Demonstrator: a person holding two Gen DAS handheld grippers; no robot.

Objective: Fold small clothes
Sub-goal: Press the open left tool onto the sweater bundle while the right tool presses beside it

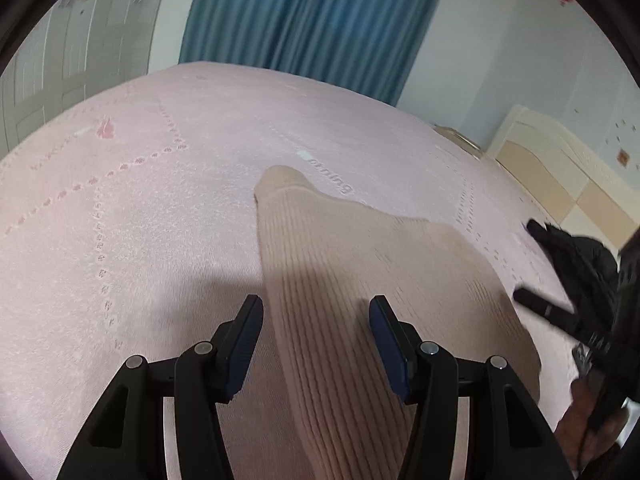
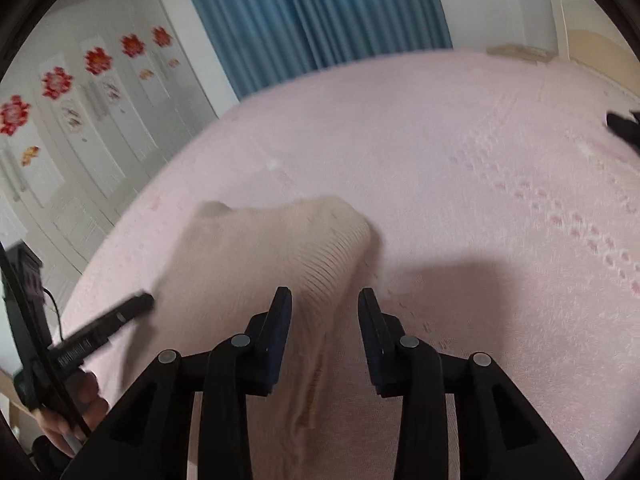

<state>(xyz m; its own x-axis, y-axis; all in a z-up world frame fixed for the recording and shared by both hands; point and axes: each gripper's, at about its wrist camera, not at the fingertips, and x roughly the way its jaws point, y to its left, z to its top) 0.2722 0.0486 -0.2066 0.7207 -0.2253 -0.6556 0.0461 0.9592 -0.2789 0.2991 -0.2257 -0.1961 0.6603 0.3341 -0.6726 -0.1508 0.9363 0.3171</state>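
Closest to us in the left wrist view, the left gripper has its jaws spread wide with nothing between the pads, hovering over the near part of a beige ribbed garment that lies on the pink bedspread. We see the garment's ribs running away from us, narrowing to a rounded end farther up the bed, near some faint printed lettering on the cover. At the right edge of that view the right gripper reaches in, one black finger over the bedspread just beside the garment's right edge. In the right wrist view, that gripper also stands with its jaws apart, holding nothing, above the garment's near right edge, where the fabric is bunched into a ridge; we cannot tell whether the pads touch the cloth. To the left there, a finger of the left gripper lies beside the garment's left edge. Farther off, a small black object sits on the bedspread at the right edge. Beyond the bed hangs a blue curtain, with white wardrobe doors bearing red flower stickers to its left.
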